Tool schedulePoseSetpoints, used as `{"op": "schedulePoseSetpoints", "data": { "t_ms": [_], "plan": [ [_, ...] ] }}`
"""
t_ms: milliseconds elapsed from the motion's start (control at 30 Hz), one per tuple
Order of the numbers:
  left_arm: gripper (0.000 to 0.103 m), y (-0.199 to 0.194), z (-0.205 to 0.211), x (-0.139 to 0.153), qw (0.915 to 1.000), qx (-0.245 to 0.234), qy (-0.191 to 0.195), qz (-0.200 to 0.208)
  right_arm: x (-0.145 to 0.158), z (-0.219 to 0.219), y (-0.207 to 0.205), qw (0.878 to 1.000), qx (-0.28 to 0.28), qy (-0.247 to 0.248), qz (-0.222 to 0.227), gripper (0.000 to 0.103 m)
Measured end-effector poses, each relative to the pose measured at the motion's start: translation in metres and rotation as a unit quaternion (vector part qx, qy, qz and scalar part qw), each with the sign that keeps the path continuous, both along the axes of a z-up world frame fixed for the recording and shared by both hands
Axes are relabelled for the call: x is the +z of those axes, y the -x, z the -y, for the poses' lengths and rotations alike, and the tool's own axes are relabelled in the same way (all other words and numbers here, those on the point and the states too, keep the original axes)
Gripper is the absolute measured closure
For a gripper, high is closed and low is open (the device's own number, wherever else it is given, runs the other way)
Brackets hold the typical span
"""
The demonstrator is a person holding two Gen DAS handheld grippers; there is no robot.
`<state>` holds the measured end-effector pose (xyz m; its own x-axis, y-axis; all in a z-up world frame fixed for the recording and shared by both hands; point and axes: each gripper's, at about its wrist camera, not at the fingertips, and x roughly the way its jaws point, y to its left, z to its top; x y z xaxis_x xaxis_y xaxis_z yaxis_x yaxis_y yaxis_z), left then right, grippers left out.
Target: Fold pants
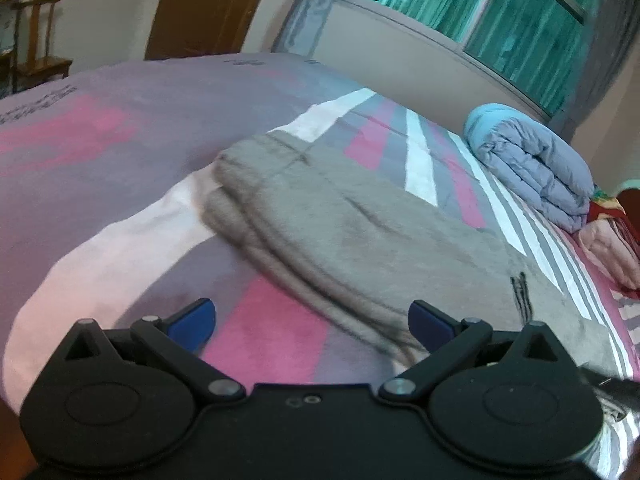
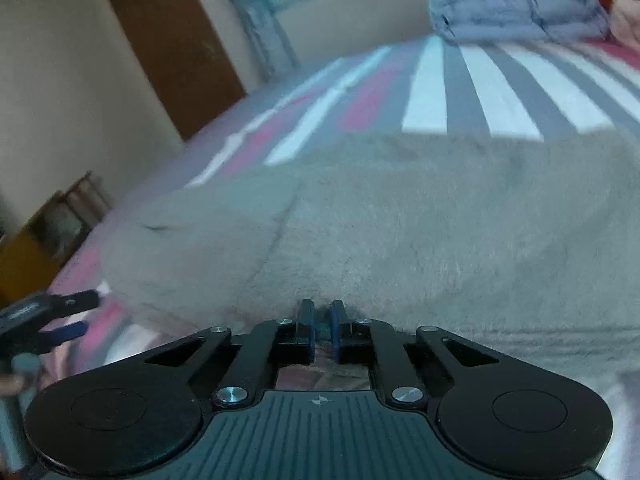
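1. Two grippers work over grey pants [image 1: 340, 232] lying folded on a striped bed [image 1: 100, 208].
2. The left gripper [image 1: 312, 326] hovers at the near edge of the pants, its blue fingers [image 1: 192, 322] spread wide apart with nothing between them.
3. The right gripper [image 2: 320, 330] has its fingers drawn nearly together, pinching the near hem of the pants.
4. A rolled blue-grey quilt [image 1: 532, 172] sits on the bed beyond the pants, well apart from them, below a window [image 1: 500, 12] with green curtains.

Right gripper [image 2: 321, 322] pinches grey pants [image 2: 400, 220] edge.
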<state>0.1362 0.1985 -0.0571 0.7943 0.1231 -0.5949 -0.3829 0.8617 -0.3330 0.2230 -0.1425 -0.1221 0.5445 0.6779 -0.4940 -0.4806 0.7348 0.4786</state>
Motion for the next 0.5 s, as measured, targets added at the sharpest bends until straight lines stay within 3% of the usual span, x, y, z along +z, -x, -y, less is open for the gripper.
{"op": "schedulePoseSetpoints", "data": {
  "t_ms": [67, 167, 233, 300, 333, 433, 500],
  "plan": [
    [0.006, -0.008, 0.005, 0.001, 0.9999, -0.003, -0.017, 0.000, 0.012, 0.028, 0.006, 0.999, -0.039, -0.011, 0.034, 0.093],
    [0.006, -0.020, 0.008, 0.000, 0.9996, -0.005, -0.027, 0.000, 0.023, 0.081, 0.009, 0.985, -0.150, 0.021, 0.086, 0.093],
    [0.006, -0.029, 0.008, -0.002, 0.9997, -0.004, -0.025, -0.004, 0.013, 0.105, -0.005, 0.974, -0.211, 0.063, 0.049, 0.093],
    [0.006, -0.035, 0.008, -0.003, 0.9997, -0.003, -0.022, -0.009, -0.016, 0.114, -0.035, 0.976, -0.187, 0.090, -0.059, 0.093],
    [0.006, -0.037, 0.008, -0.001, 0.9997, -0.005, -0.024, -0.008, -0.015, 0.120, -0.040, 0.977, -0.192, 0.065, -0.061, 0.093],
    [0.006, -0.041, 0.008, 0.001, 0.9990, -0.010, -0.042, -0.009, 0.009, 0.125, -0.054, 0.975, -0.217, 0.041, 0.012, 0.093],
    [0.006, -0.044, 0.006, -0.001, 0.9988, -0.009, -0.044, -0.018, 0.014, 0.128, -0.076, 0.971, -0.237, 0.027, 0.030, 0.093]
  ]
}}
